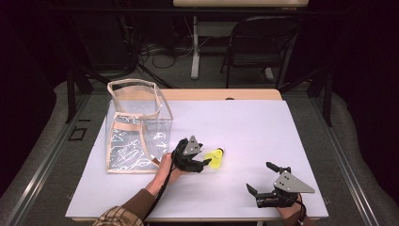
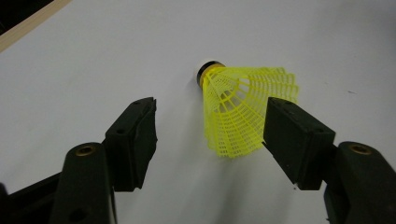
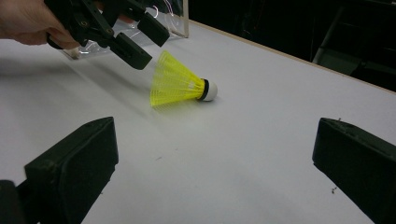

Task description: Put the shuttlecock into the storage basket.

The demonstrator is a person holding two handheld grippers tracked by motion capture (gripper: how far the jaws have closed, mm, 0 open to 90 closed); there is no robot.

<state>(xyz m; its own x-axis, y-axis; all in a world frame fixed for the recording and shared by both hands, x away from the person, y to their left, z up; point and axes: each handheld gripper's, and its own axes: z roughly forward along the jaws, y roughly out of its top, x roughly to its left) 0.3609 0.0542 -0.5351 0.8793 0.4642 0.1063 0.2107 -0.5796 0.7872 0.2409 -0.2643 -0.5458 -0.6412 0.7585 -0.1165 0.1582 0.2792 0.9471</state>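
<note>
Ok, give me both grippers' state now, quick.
Left gripper: open, jaws on either side of the yellow shuttlecock's skirt, not closed on it.
Right gripper: open, holding nothing.

Left tool [image 1: 205, 159] jaws spread, angled down, right tool [image 1: 264, 180] jaws wide, low

Shuttlecock [image 2: 238, 109] skirt edge behind right jaw
</note>
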